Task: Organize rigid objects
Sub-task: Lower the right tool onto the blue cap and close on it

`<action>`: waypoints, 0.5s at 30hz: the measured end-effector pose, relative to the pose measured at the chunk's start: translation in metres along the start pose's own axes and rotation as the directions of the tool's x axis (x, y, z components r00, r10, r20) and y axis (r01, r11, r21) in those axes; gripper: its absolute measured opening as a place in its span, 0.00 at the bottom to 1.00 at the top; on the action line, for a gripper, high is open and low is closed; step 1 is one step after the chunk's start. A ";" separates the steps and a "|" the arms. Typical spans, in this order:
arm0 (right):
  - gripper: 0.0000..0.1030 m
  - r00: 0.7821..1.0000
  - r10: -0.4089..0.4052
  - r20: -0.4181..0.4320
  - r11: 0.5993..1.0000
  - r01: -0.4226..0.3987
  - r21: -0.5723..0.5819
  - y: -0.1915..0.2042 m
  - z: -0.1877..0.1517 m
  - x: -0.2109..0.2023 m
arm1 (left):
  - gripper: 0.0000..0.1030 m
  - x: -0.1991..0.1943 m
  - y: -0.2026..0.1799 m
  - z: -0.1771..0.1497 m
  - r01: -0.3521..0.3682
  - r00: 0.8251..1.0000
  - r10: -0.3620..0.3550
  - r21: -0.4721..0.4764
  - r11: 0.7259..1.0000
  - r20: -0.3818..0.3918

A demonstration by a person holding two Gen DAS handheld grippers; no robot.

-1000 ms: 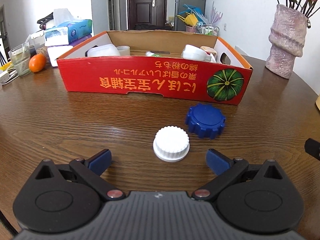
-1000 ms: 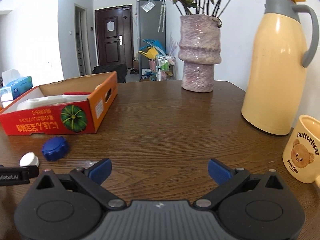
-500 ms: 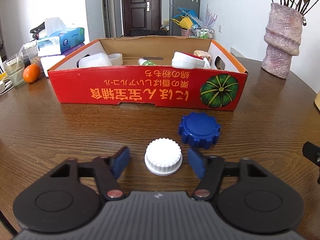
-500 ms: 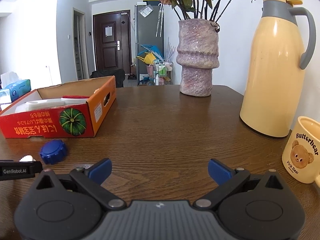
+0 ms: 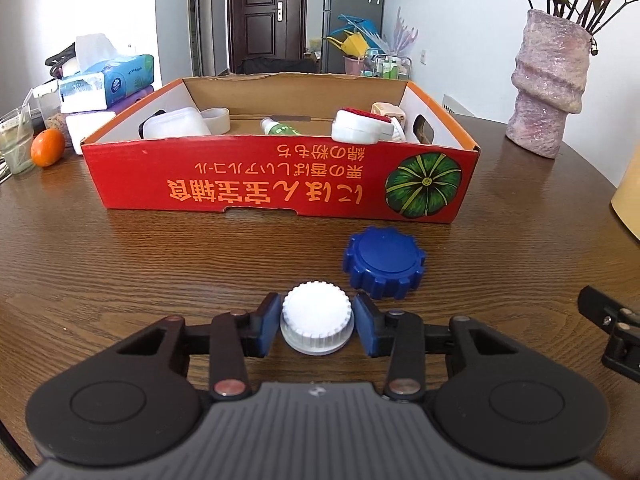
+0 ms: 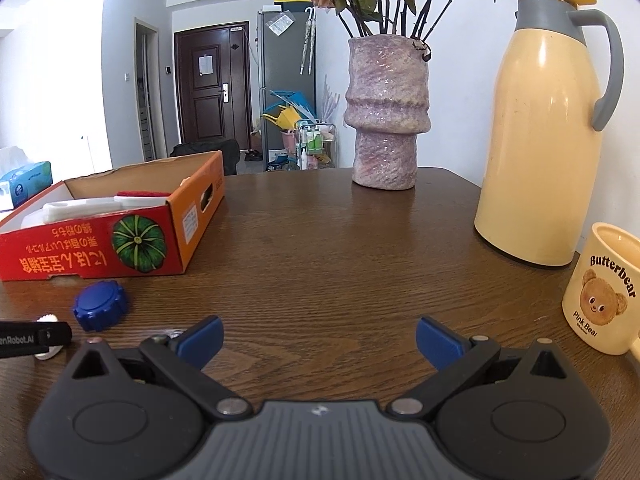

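My left gripper [image 5: 317, 322] is shut on a white ribbed cap [image 5: 317, 316] that rests on the wooden table; its blue pads touch both sides of the cap. A blue ribbed cap [image 5: 383, 262] lies just beyond and to the right, also in the right wrist view [image 6: 100, 305]. Behind both stands a red cardboard box [image 5: 280, 184] holding several white containers and a tape roll. My right gripper [image 6: 318, 338] is open and empty above bare table, to the right of the caps. The white cap [image 6: 47, 318] shows there mostly hidden behind the left gripper.
A pink vase [image 6: 386, 120] with dried roses stands at the back. A cream thermos [image 6: 546, 140] and a bear mug [image 6: 604, 292] stand at the right. Tissue packs [image 5: 108, 80], an orange [image 5: 48, 147] and a glass [image 5: 16, 144] sit left of the box.
My left gripper has moved forward and closed its fingers from wide open onto the white cap. The right gripper has stayed open and nearly still.
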State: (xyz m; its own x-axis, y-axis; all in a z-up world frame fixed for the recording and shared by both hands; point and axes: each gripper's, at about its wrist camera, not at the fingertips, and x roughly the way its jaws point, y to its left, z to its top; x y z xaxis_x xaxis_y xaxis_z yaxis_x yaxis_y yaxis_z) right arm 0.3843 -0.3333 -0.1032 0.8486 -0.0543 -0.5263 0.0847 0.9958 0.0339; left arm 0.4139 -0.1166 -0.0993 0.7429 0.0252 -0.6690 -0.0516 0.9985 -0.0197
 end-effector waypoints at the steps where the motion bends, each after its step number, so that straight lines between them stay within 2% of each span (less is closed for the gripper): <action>1: 1.00 1.000 0.001 0.000 1.000 -0.001 0.000 0.002 0.000 0.000 | 0.40 0.000 0.000 0.000 0.002 1.000 -0.002 0.003 1.000 0.000; 15: 1.00 0.999 0.051 0.016 0.999 -0.051 0.020 0.034 -0.003 -0.004 | 0.40 -0.004 0.037 0.011 0.012 1.000 -0.012 -0.021 1.000 0.021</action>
State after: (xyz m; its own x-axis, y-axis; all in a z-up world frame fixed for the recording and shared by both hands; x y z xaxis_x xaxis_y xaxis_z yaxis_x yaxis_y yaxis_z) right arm 0.3821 -0.2988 -0.1020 0.8598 -0.0048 -0.5106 0.0515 0.9957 0.0773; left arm 0.4163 -0.0789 -0.0889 0.7575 0.0147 -0.6526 -0.0567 0.9975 -0.0434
